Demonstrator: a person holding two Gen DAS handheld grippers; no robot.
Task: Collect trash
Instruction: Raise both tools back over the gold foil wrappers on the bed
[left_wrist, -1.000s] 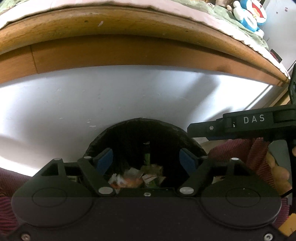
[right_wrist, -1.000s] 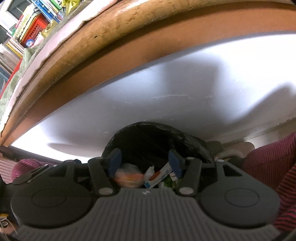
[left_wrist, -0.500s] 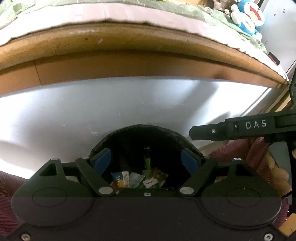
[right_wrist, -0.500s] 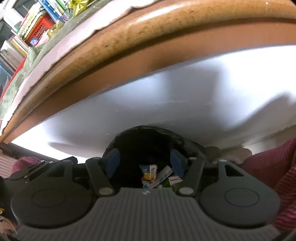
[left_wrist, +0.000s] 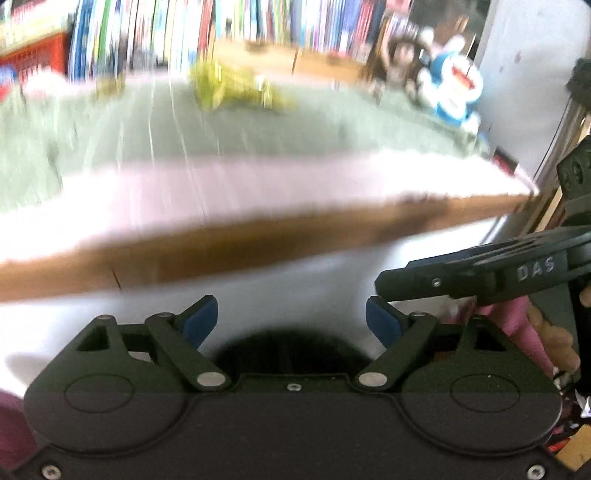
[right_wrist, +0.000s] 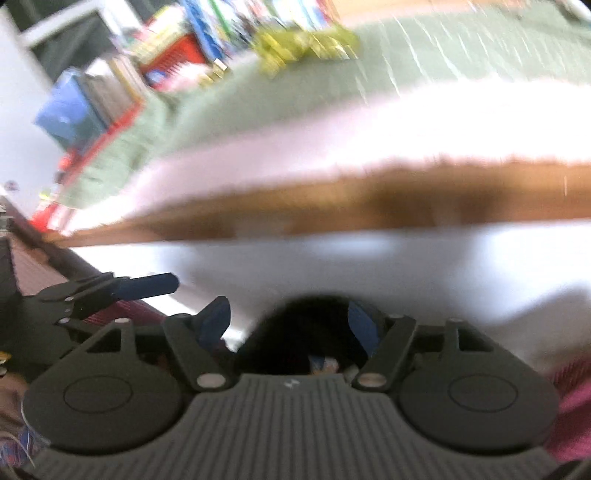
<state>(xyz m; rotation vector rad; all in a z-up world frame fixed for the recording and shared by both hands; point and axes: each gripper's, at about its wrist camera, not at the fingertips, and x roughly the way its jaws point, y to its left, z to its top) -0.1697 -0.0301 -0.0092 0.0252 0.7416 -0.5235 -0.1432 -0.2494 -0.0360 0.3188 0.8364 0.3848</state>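
1. Both hand-held grippers are empty: the left hand-held gripper (left_wrist: 291, 321) has its blue pads (left_wrist: 201, 319) spread wide with nothing between them, and the right hand-held gripper (right_wrist: 290, 325) is likewise apart. Their jaws have just been opening further, with nothing caught in either pair.
2. Below them sits the dark bin (left_wrist: 291, 350), seen only as a black mouth at the bottom of each wrist view; a few scraps of wrapper (right_wrist: 325, 363) show inside it in the right view.
3. Trash yet to be collected appears to lie on the desk (left_wrist: 258, 243): a crumpled yellow-green wrapper (left_wrist: 229, 86) rests on the green cloth (left_wrist: 295, 125), well apart from both grippers (blur hides what exactly it is).
4. Beyond it stand a row of books (left_wrist: 184, 33) and a blue cartoon toy (left_wrist: 458, 88) at the far right corner.
5. Risks from here, as I judge them:
   - The two grippers are close together, the right one's finger lying just beside the left one's pad in the left view, so a reach by both could knock them together.
   - The brown desk edge juts out over the bin; a low approach could strike it.
   - The wrapper looks light and crinkled, so pads closing off-centre could push it away or drag the cloth.
   - Reaching too far right could topple the toy.
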